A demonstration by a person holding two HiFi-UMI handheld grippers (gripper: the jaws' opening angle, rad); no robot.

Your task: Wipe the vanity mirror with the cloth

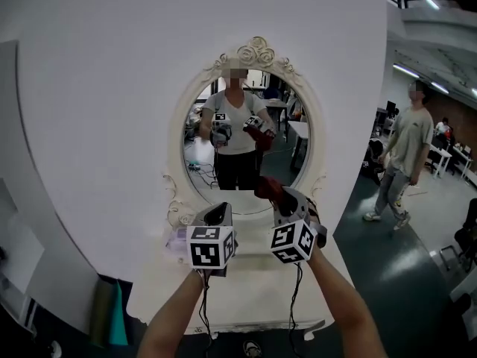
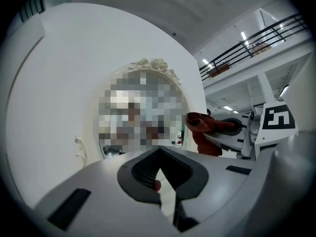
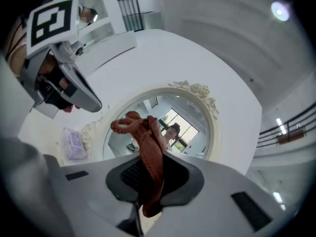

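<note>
The oval vanity mirror (image 1: pixel 240 136) in its ornate white frame stands against a white wall panel, straight ahead of me. My right gripper (image 1: pixel 283 198) is shut on a rust-red cloth (image 1: pixel 270 189) and holds it just in front of the mirror's lower right rim. In the right gripper view the cloth (image 3: pixel 148 147) sticks up out of the jaws toward the glass (image 3: pixel 187 127). My left gripper (image 1: pixel 217 216) hovers beside it by the lower left rim, shut with nothing in it. From the left gripper view the cloth (image 2: pixel 203 132) shows at the right of the mirror frame (image 2: pixel 153 64).
A white vanity table (image 1: pixel 246 308) runs below the mirror. A small purple pack (image 1: pixel 177 239) lies on it at the left. A person (image 1: pixel 406 151) walks in the open room to the right, where there are desks.
</note>
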